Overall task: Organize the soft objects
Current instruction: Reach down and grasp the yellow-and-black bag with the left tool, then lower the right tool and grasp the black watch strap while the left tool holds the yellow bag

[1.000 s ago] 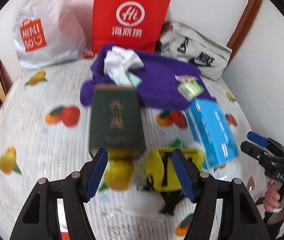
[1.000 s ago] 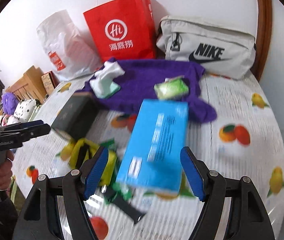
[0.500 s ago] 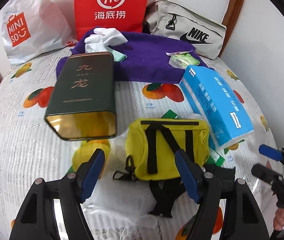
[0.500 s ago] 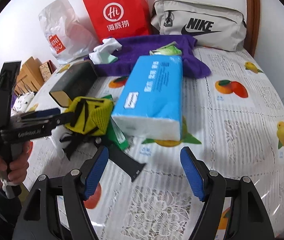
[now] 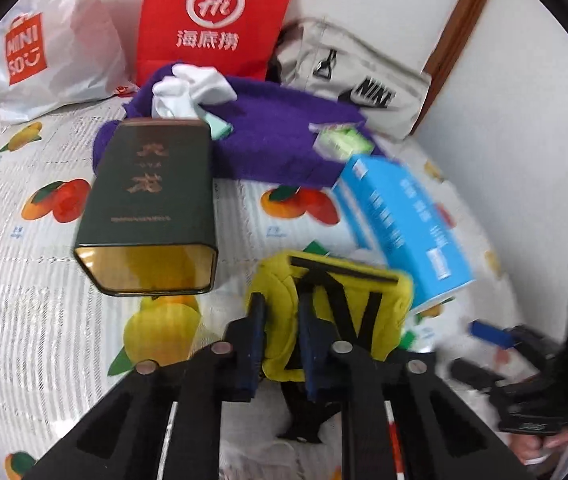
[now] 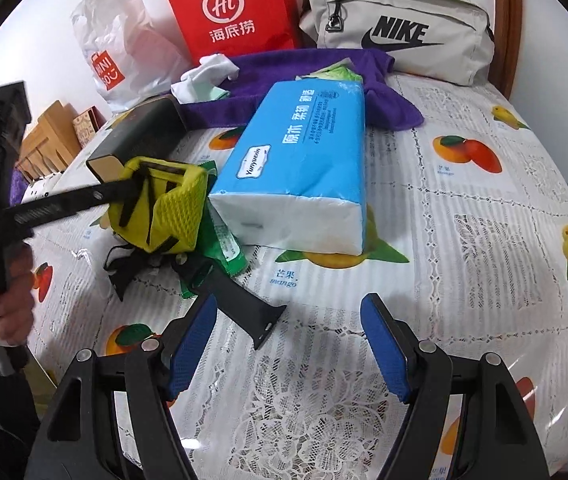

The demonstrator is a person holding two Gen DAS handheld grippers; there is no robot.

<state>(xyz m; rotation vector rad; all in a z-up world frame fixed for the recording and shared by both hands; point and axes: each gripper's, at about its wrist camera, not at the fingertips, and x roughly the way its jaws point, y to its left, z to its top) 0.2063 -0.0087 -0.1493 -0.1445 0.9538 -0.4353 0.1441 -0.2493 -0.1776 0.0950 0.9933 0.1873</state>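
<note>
A yellow pouch (image 5: 347, 304) with black straps lies on the fruit-print tablecloth (image 6: 463, 220). My left gripper (image 5: 282, 312) is closing its jaws on the pouch's left edge, and the blue pads pinch the yellow fabric. The right wrist view shows the pouch (image 6: 168, 204) bunched at the left gripper's fingertips (image 6: 124, 188). A blue tissue pack (image 6: 303, 148) lies just right of it. Behind are a purple towel (image 5: 276, 136) and a white cloth (image 5: 192, 84). My right gripper (image 6: 287, 320) hovers open over bare cloth, short of the tissue pack.
A dark green tin (image 5: 152, 200) lies left of the pouch. A black strap (image 6: 236, 300) and a green packet (image 6: 224, 240) lie under it. At the back stand a red paper bag (image 5: 216, 16), a white plastic bag (image 5: 52, 48) and a grey Nike bag (image 6: 403, 28).
The left jaws have gone from wide open around the yellow pouch to pinched on its left edge. The right gripper came down towards the table and then held still.
</note>
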